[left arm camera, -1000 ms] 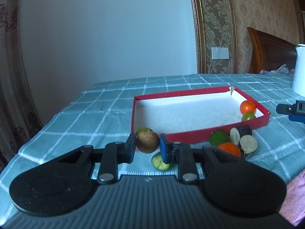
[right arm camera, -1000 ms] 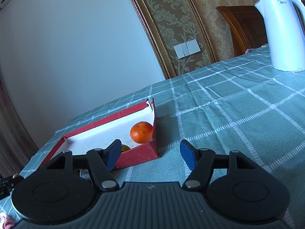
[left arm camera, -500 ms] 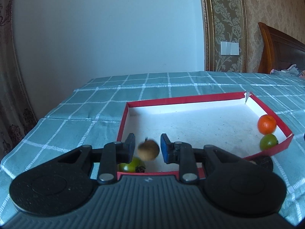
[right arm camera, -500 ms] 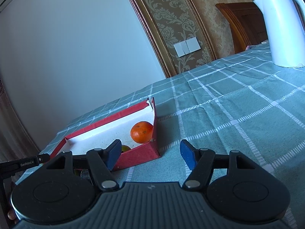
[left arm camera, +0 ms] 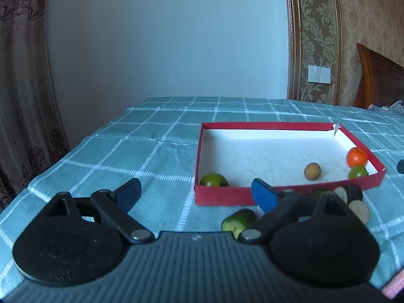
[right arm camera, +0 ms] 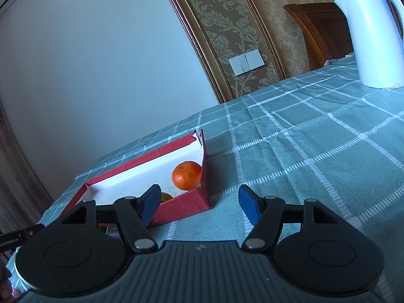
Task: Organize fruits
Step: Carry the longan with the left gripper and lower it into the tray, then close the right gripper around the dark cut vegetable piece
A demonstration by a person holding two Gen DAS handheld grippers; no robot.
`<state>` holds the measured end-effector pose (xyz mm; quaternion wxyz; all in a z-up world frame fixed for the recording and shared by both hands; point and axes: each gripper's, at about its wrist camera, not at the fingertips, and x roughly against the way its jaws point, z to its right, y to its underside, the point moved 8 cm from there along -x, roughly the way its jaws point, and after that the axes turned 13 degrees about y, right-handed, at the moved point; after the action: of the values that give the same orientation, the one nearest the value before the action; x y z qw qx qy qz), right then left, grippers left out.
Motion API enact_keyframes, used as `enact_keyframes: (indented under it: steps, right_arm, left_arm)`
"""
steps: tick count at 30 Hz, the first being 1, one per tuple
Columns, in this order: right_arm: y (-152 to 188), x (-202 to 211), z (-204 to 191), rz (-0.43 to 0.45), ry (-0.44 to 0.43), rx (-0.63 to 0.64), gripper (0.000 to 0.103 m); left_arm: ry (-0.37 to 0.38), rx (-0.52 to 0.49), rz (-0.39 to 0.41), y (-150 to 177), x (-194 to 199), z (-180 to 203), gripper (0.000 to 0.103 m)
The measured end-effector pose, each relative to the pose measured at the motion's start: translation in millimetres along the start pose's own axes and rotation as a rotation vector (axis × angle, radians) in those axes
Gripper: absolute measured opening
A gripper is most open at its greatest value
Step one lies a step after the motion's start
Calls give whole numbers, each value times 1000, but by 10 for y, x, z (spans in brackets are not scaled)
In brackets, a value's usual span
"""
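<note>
the left gripper [left arm camera: 195, 192] hangs spread wide and empty before the red box [left arm camera: 227, 198]; the right gripper [right arm camera: 199, 199] is wide and empty too. in the box lie an orange [left arm camera: 356, 157], a green fruit [left arm camera: 212, 179], a smaller green one [left arm camera: 357, 172] and a small brown fruit [left arm camera: 312, 171].

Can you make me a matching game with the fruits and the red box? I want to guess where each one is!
Things:
1. round brown fruit
2. bright orange tangerine
3. big green fruit with a dark stalk
4. cut green fruit piece

Places:
A. near left corner of the shallow red cardboard box
B. on the checked tablecloth, in front of the box
C. on the white box floor, away from the walls
D. against the right wall of the box

Pairs: 1-C, 2-D, 3-A, 4-B
</note>
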<state>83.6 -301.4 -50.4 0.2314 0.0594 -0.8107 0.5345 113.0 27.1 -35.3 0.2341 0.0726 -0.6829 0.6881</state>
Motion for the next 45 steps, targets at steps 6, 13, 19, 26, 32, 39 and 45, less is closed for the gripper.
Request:
enact_keyframes:
  steps: [6, 13, 19, 26, 32, 39, 45]
  right_arm:
    - [-7, 5, -29, 10, -1, 15, 67]
    - [23, 48, -214, 14, -36, 117, 67]
    - [154, 334, -636, 13, -101, 331, 78]
    - [419, 426, -1000, 29, -94, 604, 79]
    - [519, 374, -1080, 11, -100, 664, 79]
    - [663, 310, -1130, -26, -109, 726, 66]
    - [693, 202, -1179, -68, -111, 743, 59]
  left_arm:
    - [-51, 33, 11, 248, 191, -222, 100]
    - [-95, 162, -40, 373, 154, -479, 102]
    - [-116, 139, -94, 401, 86, -458, 102]
    - [-133, 149, -158, 445, -2, -488, 102]
    - [-119, 174, -172, 472, -16, -518, 101]
    - [-114, 178, -169, 469, -9, -515, 101]
    - [-110, 181, -166, 468, -9, -520, 101]
